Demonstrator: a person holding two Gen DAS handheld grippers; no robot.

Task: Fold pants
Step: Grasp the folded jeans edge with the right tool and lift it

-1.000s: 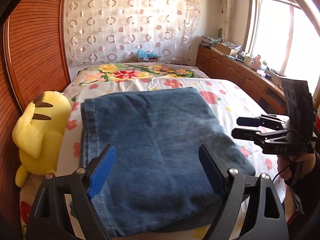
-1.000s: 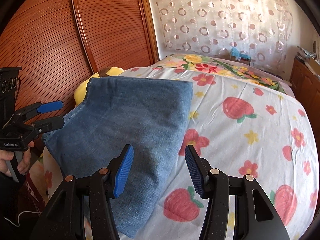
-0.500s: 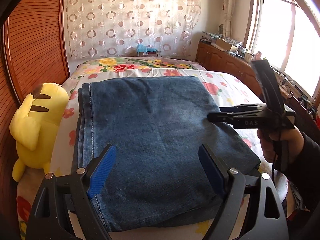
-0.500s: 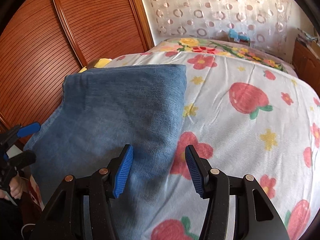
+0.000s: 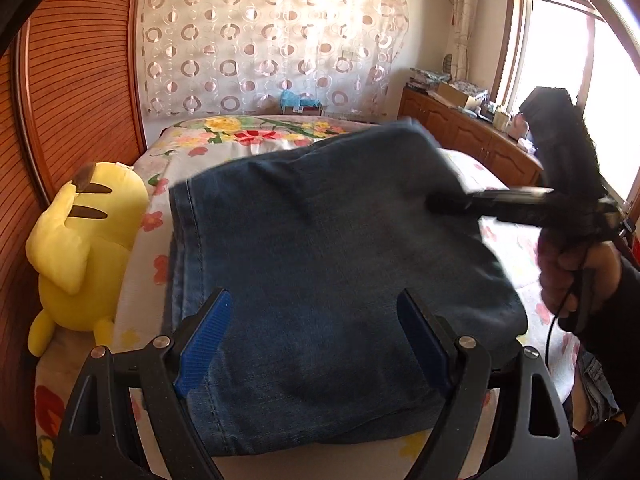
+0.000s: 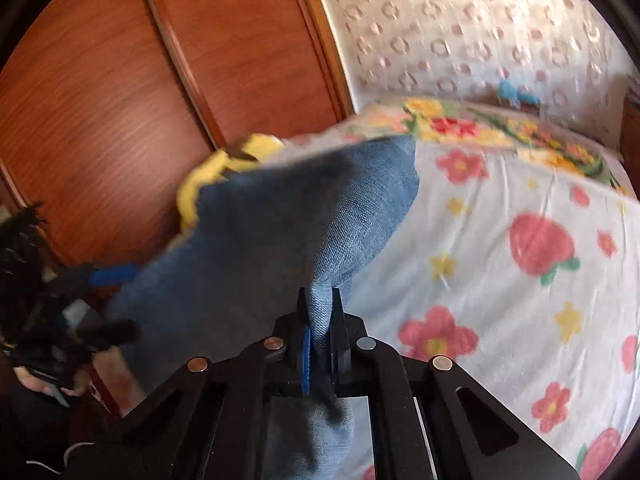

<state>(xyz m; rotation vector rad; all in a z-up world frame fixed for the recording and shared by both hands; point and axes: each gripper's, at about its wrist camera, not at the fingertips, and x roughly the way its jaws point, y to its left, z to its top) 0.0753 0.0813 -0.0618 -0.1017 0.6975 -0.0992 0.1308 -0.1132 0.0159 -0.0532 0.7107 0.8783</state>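
The pants, a blue denim pair already folded into a thick stack, lie on the bed and fill the centre of the left wrist view. Their right-hand edge is raised off the flowered sheet.

The right gripper has its jaws closed on a bunched ridge of that edge, seen at lower centre of the right wrist view; the cloth rises from the grip toward the upper centre. The left gripper hangs over the near end of the stack with its jaws wide apart, holding nothing. A yellow plush toy lies at the left of the frame, just beside the stack.

Judged risks: the pinch takes only a narrow fold, so the heavy denim may slip out under load. If only the upper layers are caught, the stack could shear apart and the earlier folds open. With nothing pinning the near end, the whole stack may drag toward the toy rather than fold over.
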